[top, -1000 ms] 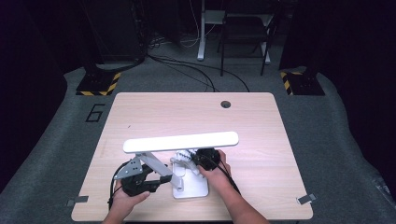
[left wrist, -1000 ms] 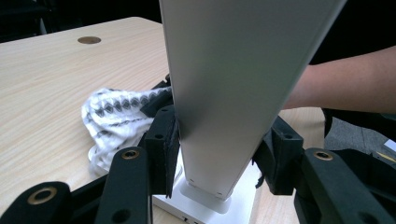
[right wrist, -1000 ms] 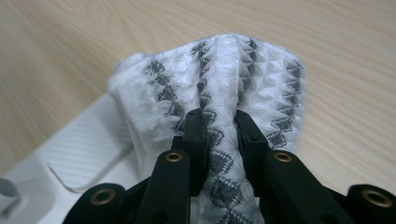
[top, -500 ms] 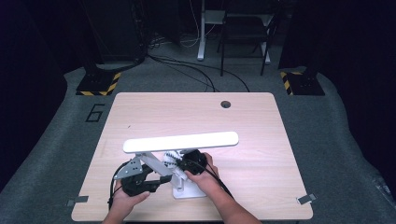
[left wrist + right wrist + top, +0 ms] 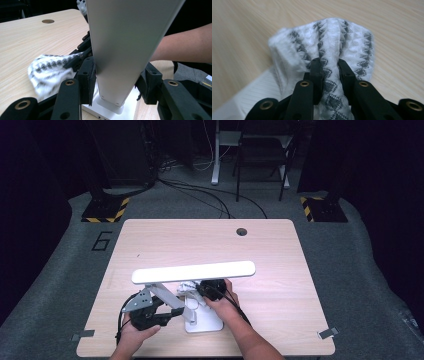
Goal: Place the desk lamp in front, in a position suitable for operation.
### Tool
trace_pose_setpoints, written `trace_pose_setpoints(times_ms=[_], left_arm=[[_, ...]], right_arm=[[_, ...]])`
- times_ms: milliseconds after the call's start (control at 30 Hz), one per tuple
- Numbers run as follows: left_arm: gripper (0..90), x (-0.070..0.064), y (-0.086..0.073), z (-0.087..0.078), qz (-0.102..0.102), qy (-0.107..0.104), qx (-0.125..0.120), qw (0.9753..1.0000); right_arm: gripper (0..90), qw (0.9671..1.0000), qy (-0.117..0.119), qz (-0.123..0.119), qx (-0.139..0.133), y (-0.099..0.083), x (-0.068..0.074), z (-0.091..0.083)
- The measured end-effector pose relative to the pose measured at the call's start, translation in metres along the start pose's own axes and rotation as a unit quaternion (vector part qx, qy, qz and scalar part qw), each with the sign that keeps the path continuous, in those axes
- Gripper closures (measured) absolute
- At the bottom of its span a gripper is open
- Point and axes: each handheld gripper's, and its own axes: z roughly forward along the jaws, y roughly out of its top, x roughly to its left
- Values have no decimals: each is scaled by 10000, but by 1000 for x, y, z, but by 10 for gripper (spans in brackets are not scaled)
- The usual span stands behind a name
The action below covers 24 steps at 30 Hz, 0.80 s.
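A painted "6" [image 5: 102, 240] on the floor left of the table [image 5: 150, 240] is the one legible mark. One white desk lamp [image 5: 193, 271] stands at the near edge, with one patterned cloth [image 5: 332, 50]. The left gripper [image 5: 117, 82] clamps the lamp's arm; the right gripper [image 5: 331, 67] pinches the cloth. Since a second ago the right gripper has carried the cloth from the base toward its far-left corner.
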Motion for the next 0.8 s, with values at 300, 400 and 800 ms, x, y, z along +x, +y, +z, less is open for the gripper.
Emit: trace_pose_setpoints(times_ms=[300, 400, 800], left_arm=[[542, 0, 0, 0, 1, 18, -13, 10000], [542, 0, 0, 0, 22, 22, 7, 10000], [543, -1, 0, 0, 11, 48, 45, 10000]], right_arm=[[772, 9996, -141, 258, 23, -3, -10, -3], [771, 9996, -204, 209, 21, -4, -16, -4], [772, 9965, -622, 532, 150, -14, -43, -15]])
